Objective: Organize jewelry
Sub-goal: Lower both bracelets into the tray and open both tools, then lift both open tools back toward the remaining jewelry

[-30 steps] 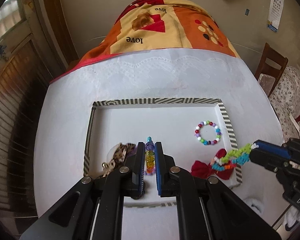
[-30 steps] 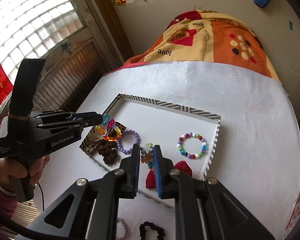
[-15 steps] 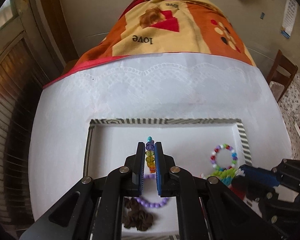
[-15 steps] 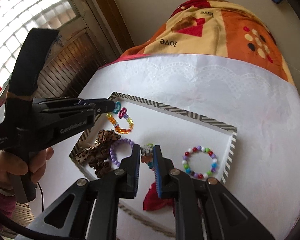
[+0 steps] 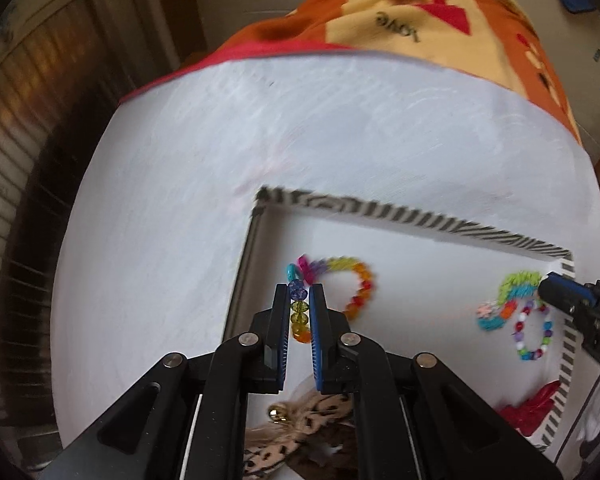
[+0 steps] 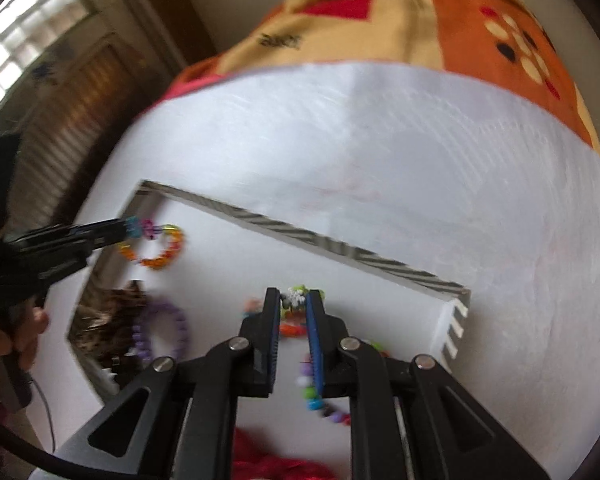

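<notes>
A white tray with a zebra-striped rim [image 5: 420, 220] [image 6: 340, 252] lies on the white table. My left gripper [image 5: 300, 300] is shut on a crystal bead bracelet [image 5: 356, 284] whose loop rests at the tray's far left corner; it also shows in the right wrist view [image 6: 156, 248]. My right gripper [image 6: 293, 300] is shut on a bright green and multicoloured bead bracelet [image 5: 508, 300] over the tray's right side. A round multicoloured bead bracelet [image 5: 534, 336] lies beneath it.
A purple bracelet [image 6: 164, 336], leopard-print hair bows [image 5: 300, 432] and a red bow [image 5: 536, 404] lie in the tray's near part. An orange blanket [image 5: 420, 8] covers the table's far end. A wooden door stands at the left.
Both grippers moved forward over the tray. The crystal bracelet now rests at the far left corner. The green bracelet came down near the round bead bracelet at the right.
</notes>
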Demonstrator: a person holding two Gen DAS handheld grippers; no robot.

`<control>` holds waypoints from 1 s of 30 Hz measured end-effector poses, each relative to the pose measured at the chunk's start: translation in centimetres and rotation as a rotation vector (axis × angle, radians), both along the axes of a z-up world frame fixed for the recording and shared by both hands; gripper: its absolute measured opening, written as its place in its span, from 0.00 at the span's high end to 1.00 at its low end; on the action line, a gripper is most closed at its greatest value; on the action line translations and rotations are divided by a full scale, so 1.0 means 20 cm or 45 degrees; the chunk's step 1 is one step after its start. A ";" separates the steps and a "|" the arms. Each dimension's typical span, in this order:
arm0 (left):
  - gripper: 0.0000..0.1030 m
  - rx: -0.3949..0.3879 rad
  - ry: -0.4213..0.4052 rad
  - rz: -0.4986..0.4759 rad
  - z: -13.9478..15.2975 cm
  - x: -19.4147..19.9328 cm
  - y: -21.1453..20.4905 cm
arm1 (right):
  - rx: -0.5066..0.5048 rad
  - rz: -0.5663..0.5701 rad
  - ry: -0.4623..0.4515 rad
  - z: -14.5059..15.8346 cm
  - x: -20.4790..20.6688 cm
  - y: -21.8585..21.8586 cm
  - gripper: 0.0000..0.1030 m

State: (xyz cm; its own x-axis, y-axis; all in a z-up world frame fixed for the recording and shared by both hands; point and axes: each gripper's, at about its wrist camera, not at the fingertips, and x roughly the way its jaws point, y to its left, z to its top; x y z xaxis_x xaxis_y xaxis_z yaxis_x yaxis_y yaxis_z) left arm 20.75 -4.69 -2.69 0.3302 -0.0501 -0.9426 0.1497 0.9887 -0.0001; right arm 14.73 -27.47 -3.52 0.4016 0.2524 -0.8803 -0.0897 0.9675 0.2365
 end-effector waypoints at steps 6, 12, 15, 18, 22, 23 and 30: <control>0.98 0.000 0.026 0.024 -0.05 -0.01 0.05 | 0.019 -0.025 0.028 -0.10 0.03 -0.01 0.87; 0.98 0.003 0.024 0.036 -0.06 -0.03 0.06 | 0.019 -0.066 0.056 -0.13 0.03 0.00 0.79; 0.87 0.007 0.033 0.049 -0.05 -0.03 0.06 | 0.025 -0.067 0.041 -0.10 0.01 -0.01 0.66; 0.80 -0.005 0.023 0.046 -0.03 -0.06 0.06 | 0.005 -0.053 0.019 -0.05 -0.04 0.01 0.62; 0.80 -0.015 0.001 0.047 0.02 -0.11 0.06 | -0.008 -0.047 -0.015 0.03 -0.11 0.04 0.55; 0.80 -0.018 -0.013 0.048 0.04 -0.14 0.06 | -0.005 -0.049 -0.029 0.05 -0.14 0.05 0.54; 0.80 -0.038 -0.061 0.045 0.17 -0.30 0.04 | -0.020 -0.070 -0.102 0.19 -0.30 0.09 0.51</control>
